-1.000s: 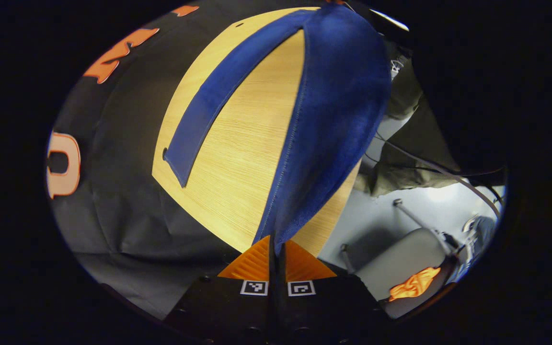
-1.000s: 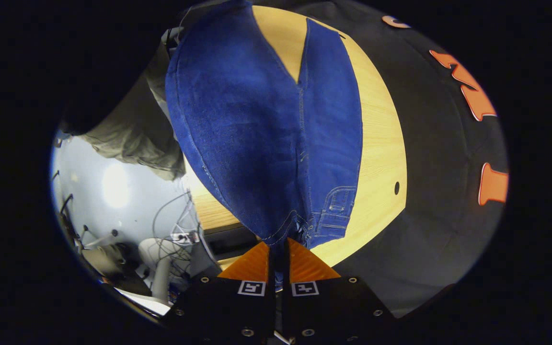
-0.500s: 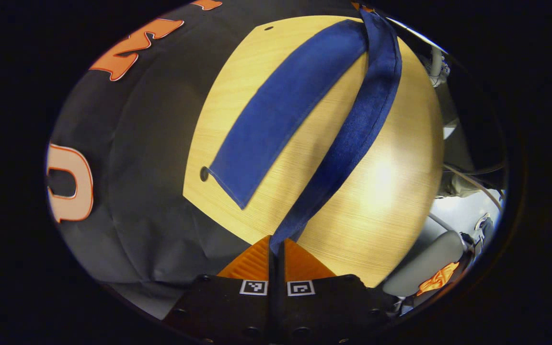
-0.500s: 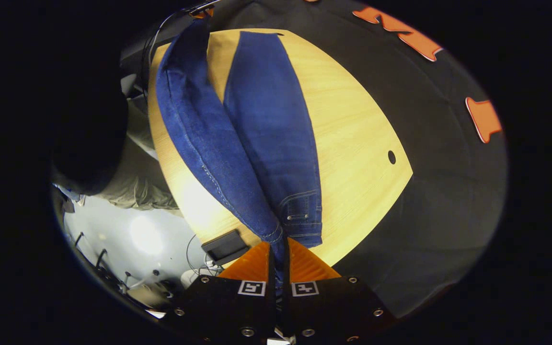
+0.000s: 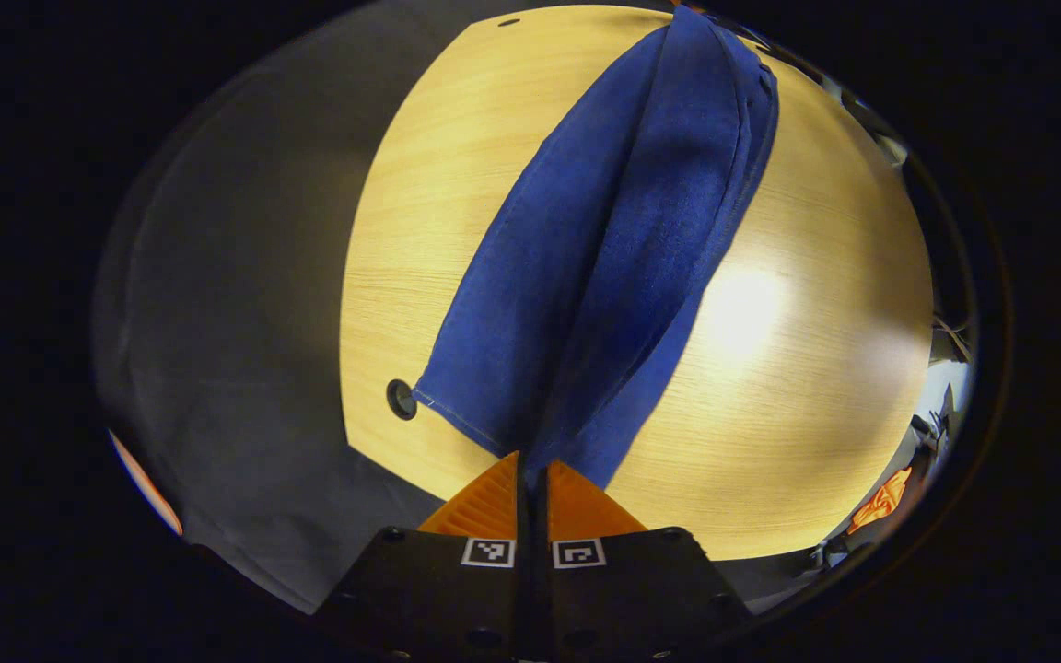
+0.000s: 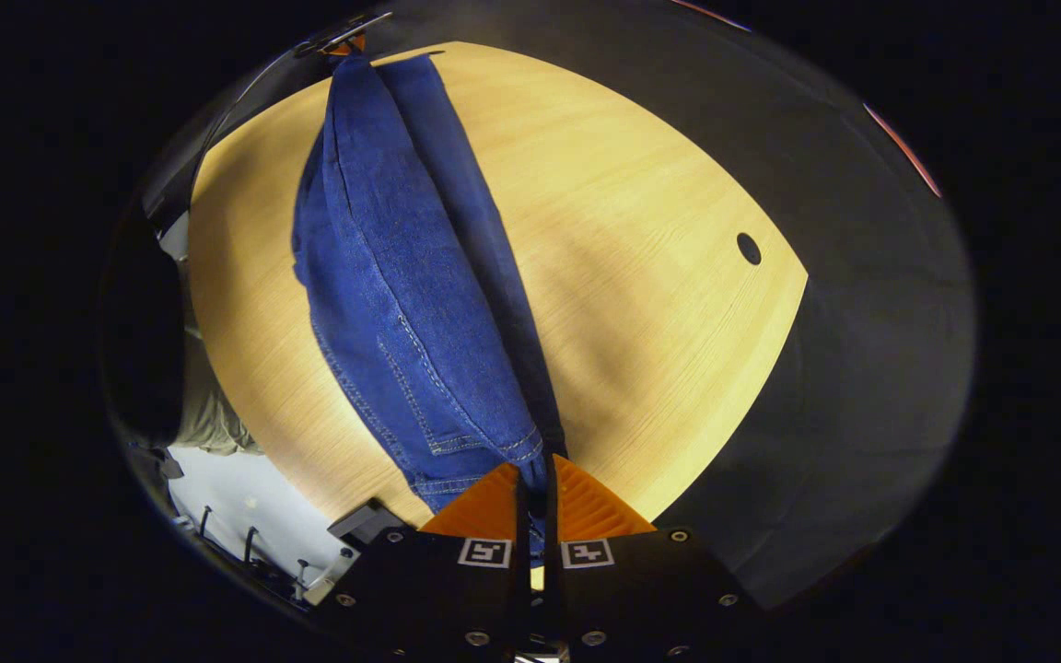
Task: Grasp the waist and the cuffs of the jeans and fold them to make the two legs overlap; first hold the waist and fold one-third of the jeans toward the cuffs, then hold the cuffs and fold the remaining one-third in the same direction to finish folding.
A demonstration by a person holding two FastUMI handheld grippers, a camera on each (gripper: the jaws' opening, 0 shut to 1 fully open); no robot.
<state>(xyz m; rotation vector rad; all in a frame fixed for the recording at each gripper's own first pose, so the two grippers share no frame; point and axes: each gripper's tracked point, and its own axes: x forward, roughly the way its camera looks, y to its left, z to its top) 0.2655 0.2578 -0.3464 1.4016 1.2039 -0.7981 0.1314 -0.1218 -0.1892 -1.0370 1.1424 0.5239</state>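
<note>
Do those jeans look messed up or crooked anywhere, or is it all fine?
Nothing looks damaged. The jeans are mid-fold: one leg is draped over the other on the wooden table, edges not lined up, held at the ends by the left gripper and right gripper.

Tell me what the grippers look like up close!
The left gripper and the right gripper look alike. Each has two orange, wedge-shaped fingers with fine ridges, narrowing to a tip. Behind them sits a black body with small round screws and two little black-and-white square markers, one behind each finger.
</note>
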